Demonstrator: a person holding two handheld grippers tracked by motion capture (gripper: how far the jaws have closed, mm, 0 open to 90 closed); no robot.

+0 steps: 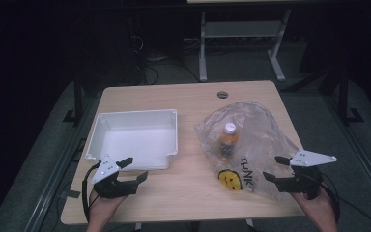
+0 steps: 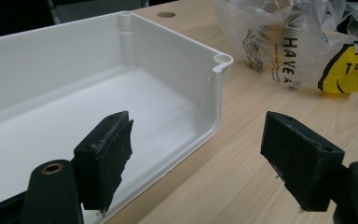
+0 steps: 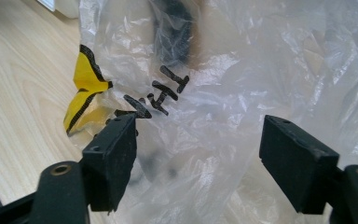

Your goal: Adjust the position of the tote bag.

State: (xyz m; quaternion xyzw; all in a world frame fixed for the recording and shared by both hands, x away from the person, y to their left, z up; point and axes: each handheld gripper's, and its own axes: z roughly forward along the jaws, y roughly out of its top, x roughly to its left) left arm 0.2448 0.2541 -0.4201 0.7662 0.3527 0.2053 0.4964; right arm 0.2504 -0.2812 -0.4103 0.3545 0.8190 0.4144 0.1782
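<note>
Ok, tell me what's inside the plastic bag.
Inside the plastic bag stands a bottle with a white cap and orange contents, seen through the clear film. Crumpled folds and print hide its base and anything else lying there.

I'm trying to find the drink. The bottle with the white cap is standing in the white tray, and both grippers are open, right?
Not quite. The bottle with the white cap is inside the clear plastic bag, not in the white tray; the high view shows it. The rest holds: the left gripper and right gripper are both open.
</note>
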